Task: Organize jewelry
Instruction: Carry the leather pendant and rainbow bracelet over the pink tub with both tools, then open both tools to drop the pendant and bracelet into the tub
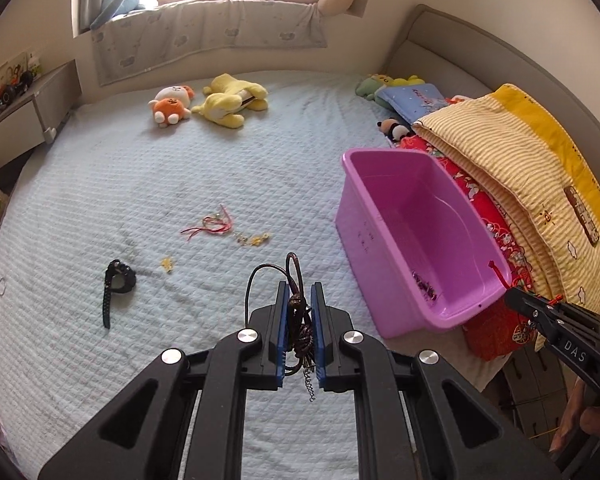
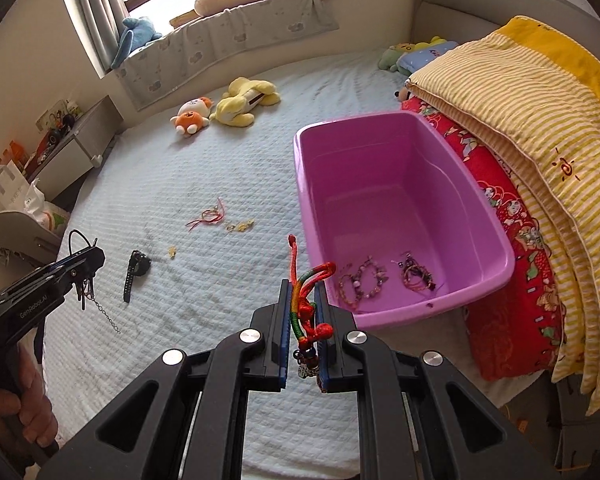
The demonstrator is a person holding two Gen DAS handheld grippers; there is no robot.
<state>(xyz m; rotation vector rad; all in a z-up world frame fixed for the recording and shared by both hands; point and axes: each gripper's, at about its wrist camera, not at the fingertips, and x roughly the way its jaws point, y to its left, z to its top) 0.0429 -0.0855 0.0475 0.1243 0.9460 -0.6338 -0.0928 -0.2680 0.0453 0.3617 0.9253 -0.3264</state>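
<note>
We logged two beaded bracelets (image 2: 362, 280) (image 2: 416, 274) already in the purple tub (image 2: 500, 248), with the red string bracelet (image 2: 210, 216), gold chain (image 2: 240, 225), small gold charm (image 2: 173, 252) and black watch (image 2: 134, 274) left on the bed (image 2: 180, 184). The left gripper (image 1: 300, 320) pinched a dark cord necklace (image 1: 300, 320); the right gripper (image 2: 303, 312) pinched a rainbow cord bracelet (image 2: 308, 300) just beside the tub. Only the right wrist view showed both stored bracelets clearly; the left showed one dark tangle.

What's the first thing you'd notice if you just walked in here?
Probably the big purple tub on the bed beside the folded quilts, with beaded bracelets already inside. Then the two tongs: the right tongs pinch a rainbow cord bracelet, and the left tongs pinch a dark cord necklace.
</note>
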